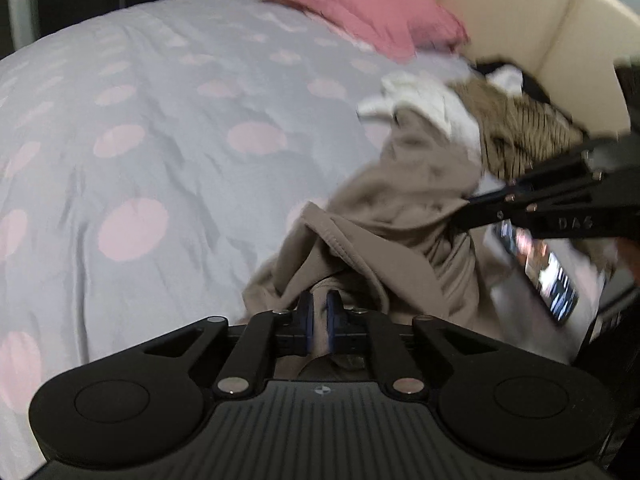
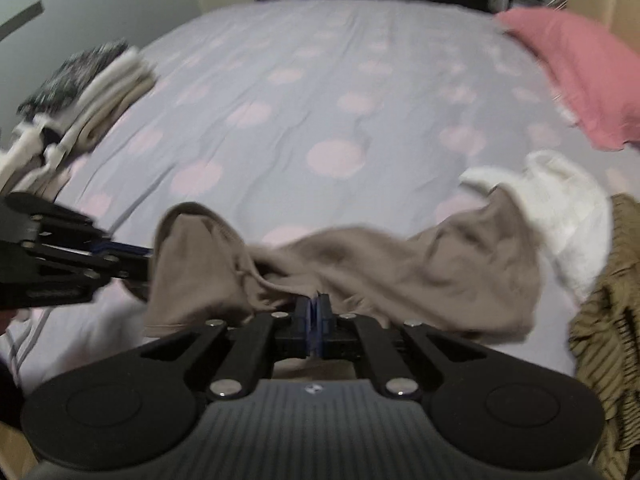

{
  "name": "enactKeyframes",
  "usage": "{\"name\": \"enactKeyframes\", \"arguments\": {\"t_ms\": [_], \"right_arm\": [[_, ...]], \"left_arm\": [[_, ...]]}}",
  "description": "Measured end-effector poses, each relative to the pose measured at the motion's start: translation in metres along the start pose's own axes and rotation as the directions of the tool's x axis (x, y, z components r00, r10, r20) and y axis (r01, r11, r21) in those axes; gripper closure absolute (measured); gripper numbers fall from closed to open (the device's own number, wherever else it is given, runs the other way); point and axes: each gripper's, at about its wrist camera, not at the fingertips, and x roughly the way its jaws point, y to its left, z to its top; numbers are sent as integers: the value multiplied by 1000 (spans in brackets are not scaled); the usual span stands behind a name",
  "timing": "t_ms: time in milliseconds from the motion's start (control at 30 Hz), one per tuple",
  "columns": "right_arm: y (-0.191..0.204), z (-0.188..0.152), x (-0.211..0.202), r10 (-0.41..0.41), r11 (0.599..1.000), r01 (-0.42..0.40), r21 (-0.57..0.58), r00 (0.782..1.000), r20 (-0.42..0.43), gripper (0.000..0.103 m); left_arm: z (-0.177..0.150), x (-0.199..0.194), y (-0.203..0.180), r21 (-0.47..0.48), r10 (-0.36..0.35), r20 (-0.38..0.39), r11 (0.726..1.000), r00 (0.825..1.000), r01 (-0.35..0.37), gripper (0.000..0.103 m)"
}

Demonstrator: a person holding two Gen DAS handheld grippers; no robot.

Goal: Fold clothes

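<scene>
taupe garment [image 2: 360, 272]: soft, rumpled | left tool [image 1: 318, 306] clamped on it | right tool [image 2: 313, 308] clamped on it

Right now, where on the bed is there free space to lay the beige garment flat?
Bare bedspread lies between the folded stack and the pink pillow. It is crowded by the white garment, the striped garment and a phone.

I see wide open lilac spotted bedspread [image 2: 320, 80] ahead. Folded-clothes stack [image 2: 100, 92] blocks far left edge, pink pillow [image 2: 580, 76] far right. White fluffy garment [image 2: 560, 208] and olive striped garment [image 2: 608, 340] crowd right side.
</scene>
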Motion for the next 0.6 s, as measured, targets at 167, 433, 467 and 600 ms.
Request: {"name": "enactKeyframes", "arguments": {"t_ms": [167, 433, 467, 600], "right_arm": [[-5, 13, -36, -66, 997, 59, 52, 984, 165, 100], [5, 40, -117, -142, 990, 124, 72, 891, 431, 100], [9, 43, -130, -141, 990, 126, 65, 875, 464, 100], [22, 55, -181, -125, 992, 122, 45, 801, 585, 100]], "left_arm": [[15, -53, 17, -101, 45, 155, 994, 987, -30, 99], [34, -168, 18, -132, 138, 405, 987, 904, -92, 100], [37, -185, 16, -127, 144, 441, 987, 886, -98, 100], [46, -253, 5, -97, 163, 574, 987, 803, -131, 100]]}}
